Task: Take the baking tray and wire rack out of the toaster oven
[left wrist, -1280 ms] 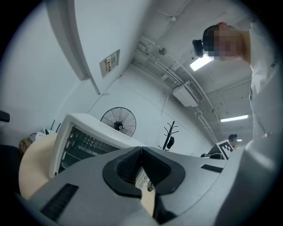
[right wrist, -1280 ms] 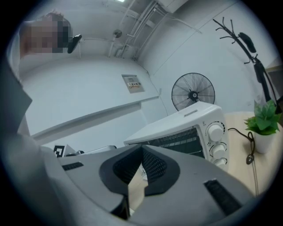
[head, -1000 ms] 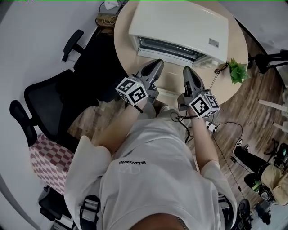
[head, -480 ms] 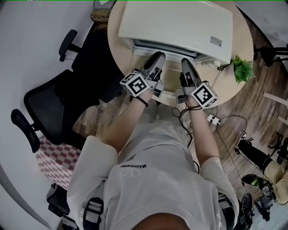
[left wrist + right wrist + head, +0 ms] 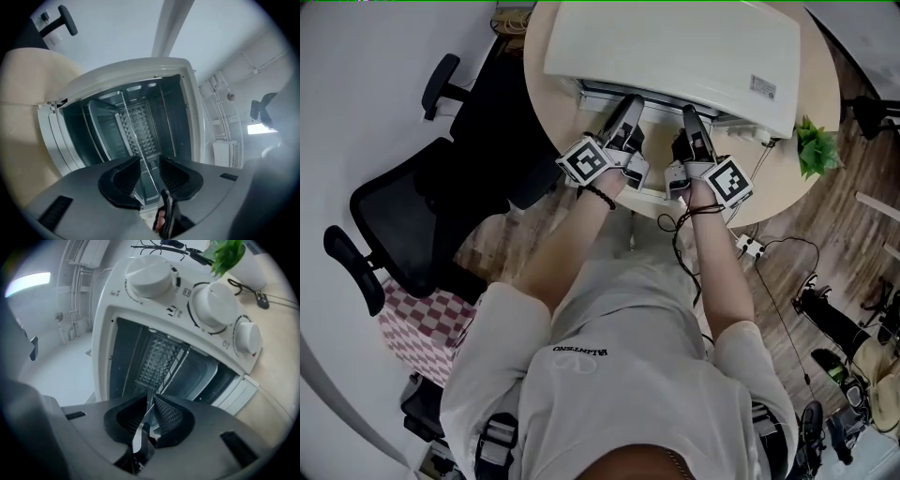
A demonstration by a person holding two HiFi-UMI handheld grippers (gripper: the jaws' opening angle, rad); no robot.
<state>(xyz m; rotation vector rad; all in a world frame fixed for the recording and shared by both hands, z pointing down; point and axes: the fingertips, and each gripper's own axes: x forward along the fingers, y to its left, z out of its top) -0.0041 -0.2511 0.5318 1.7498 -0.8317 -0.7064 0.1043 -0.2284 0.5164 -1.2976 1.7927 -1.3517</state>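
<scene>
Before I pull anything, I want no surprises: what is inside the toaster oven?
A wire rack sits above a baking tray, ridged back wall behind. The oven floor beneath the tray is covered.

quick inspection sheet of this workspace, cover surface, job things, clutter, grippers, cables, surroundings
surface: round beige table, mostly taken up by the open toaster oven
job's things: wire rack and baking tray both inside the oven
clutter: small potted plant at the table's edge
grippers: left gripper and right gripper at the oven mouth; jaws have just been opening, rack wire between each pair, not clamped
cables: power strip and cords on the floor
surroundings: black office chair, wood floor
</scene>
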